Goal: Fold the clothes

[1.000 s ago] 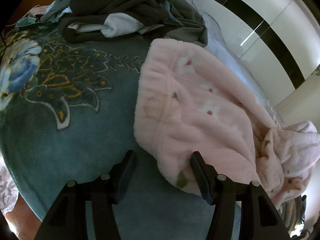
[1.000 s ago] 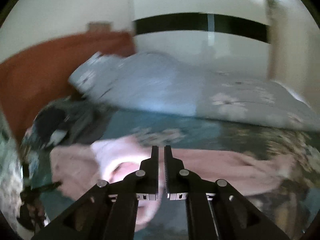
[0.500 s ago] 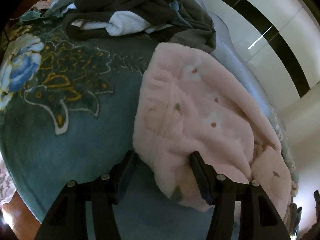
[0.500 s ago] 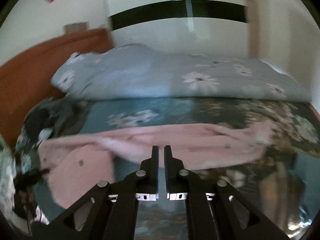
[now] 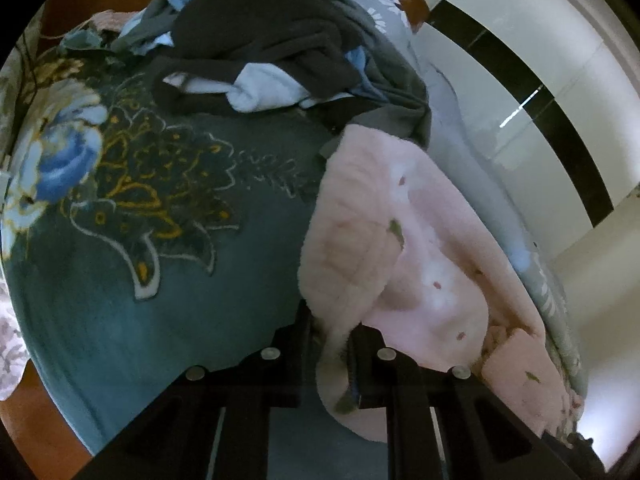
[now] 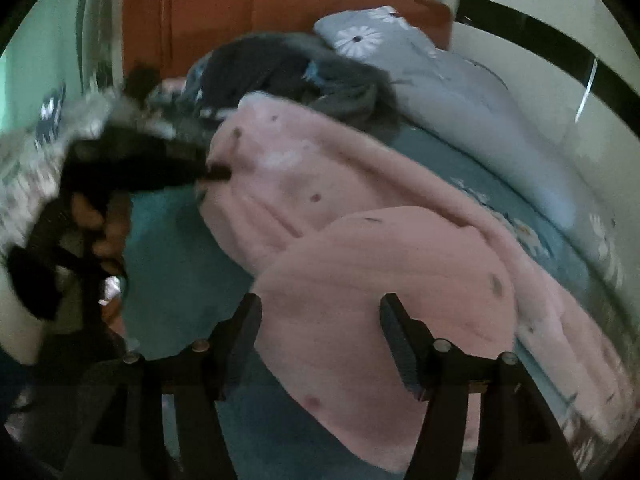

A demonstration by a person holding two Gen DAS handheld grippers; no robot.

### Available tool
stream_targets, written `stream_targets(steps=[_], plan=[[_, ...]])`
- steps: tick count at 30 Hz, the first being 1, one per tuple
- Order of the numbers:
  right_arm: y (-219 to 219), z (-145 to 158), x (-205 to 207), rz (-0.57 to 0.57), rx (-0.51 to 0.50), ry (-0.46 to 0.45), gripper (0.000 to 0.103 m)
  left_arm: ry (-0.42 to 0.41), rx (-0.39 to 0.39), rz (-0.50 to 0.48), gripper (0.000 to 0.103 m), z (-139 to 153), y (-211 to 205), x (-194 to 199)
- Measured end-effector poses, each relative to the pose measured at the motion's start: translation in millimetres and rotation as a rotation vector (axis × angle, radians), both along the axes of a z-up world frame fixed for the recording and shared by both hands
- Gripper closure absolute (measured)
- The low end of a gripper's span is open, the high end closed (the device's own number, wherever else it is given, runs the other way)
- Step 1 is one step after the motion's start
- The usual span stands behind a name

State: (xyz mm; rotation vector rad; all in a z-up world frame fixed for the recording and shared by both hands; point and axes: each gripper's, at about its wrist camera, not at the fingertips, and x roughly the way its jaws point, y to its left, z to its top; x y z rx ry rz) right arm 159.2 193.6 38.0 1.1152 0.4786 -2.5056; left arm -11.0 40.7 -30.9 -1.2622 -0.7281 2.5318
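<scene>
While my left gripper (image 5: 330,332) closes its jaws on the one pink garment (image 5: 404,248), my right gripper (image 6: 320,320) spreads its jaws above a folded part. One dark clothes heap (image 5: 280,40) lies on the bed (image 5: 120,300).

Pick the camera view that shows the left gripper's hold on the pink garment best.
The left wrist view: the left gripper is closing on the pink garment's edge, close up. The right wrist view shows it small and blurred at that edge.
</scene>
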Motion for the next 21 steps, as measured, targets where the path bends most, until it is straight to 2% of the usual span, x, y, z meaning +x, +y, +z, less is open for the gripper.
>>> stream_targets(steps=[5,11,13,14,16,19,21], plan=[[-7.2,-26.7,-11.6,-0.017,0.121,0.0,0.04,-0.018,0.013,-0.028,0.087,-2.7,-9.0,-7.9],[4.8,-31.4,-18.0,-0.068,0.151,-0.005,0.044,-0.046,-0.002,-0.036,0.087,-12.0,-4.8,-9.2],[10.0,-32.7,-22.5,-0.095,0.145,-0.019,0.064,-0.049,-0.007,-0.042,0.086,-12.9,-3.6,-9.3],[12.7,-33.3,-25.0,-0.108,0.139,-0.027,0.07,-0.049,-0.008,-0.045,0.086,-12.7,-3.7,-8.9],[22.1,-29.1,-29.5,-0.134,0.087,-0.052,0.089,-0.051,-0.009,-0.05,0.085,-12.5,-3.8,-8.3],[46.8,-10.9,-31.5,-0.177,-0.048,-0.069,0.092,-0.06,-0.014,-0.055,0.084,-12.8,-3.8,-7.1],[70.0,7.6,-27.4,-0.23,-0.129,-0.046,0.092,-0.065,-0.017,-0.055,0.083,-13.3,-3.7,-6.2]])
